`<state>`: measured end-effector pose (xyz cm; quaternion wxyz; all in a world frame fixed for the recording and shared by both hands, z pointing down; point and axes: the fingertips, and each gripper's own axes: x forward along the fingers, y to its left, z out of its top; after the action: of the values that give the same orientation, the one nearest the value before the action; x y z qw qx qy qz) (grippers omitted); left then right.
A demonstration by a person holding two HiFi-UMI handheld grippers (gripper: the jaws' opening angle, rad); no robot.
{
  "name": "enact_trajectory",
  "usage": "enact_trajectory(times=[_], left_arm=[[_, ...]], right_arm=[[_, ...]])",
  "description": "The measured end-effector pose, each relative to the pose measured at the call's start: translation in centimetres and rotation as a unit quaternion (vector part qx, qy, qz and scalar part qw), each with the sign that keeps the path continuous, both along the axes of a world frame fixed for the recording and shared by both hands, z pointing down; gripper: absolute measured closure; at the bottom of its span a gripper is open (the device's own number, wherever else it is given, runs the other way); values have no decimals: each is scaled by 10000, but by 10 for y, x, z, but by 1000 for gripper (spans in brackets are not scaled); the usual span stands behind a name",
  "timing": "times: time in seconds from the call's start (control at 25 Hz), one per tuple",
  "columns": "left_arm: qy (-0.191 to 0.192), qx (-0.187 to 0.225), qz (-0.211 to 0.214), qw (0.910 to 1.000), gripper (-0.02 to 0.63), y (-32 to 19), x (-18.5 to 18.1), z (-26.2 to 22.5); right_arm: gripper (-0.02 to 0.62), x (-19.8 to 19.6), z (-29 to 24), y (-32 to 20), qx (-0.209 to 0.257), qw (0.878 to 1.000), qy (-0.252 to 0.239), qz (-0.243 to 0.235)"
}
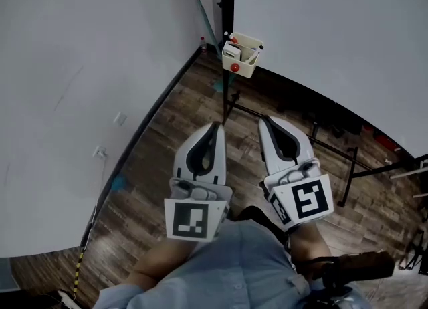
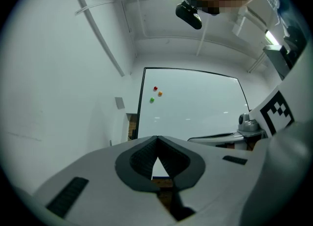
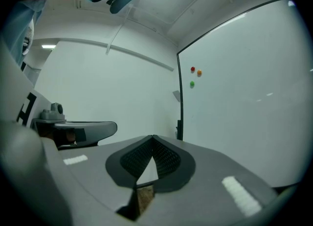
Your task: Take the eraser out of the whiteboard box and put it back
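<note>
In the head view a cream whiteboard box (image 1: 242,53) hangs at the lower corner of the whiteboard (image 1: 334,27), with a red magnet on its front and several items inside. I cannot single out the eraser among them. My left gripper (image 1: 215,126) and right gripper (image 1: 263,119) are held side by side over the floor, well short of the box, both pointing toward it. Each is shut with nothing between its jaws. The left gripper (image 2: 157,137) faces the whiteboard (image 2: 195,102). The right gripper (image 3: 153,137) has the whiteboard (image 3: 244,88) on its right.
Red (image 2: 155,88), orange (image 2: 160,93) and green (image 2: 152,100) magnets sit on the whiteboard. The board's black stand legs (image 1: 334,150) cross the wood floor (image 1: 167,140). A white wall (image 1: 80,87) runs along the left, with a socket (image 1: 120,118) low on it.
</note>
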<state>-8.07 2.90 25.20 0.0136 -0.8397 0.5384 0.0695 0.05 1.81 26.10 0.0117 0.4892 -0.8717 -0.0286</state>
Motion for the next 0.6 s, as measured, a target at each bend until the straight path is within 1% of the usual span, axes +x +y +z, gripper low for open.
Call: enact_trajectory(times=[0.36, 0.6], left_arm=[[5, -55, 94, 9999, 600, -23, -5, 5], [-33, -64, 52, 10000, 600, -57, -3, 8]], right_arm=[[594, -1, 0, -20, -6, 9999, 47, 134], [594, 3, 4, -53, -16, 9999, 31, 125]])
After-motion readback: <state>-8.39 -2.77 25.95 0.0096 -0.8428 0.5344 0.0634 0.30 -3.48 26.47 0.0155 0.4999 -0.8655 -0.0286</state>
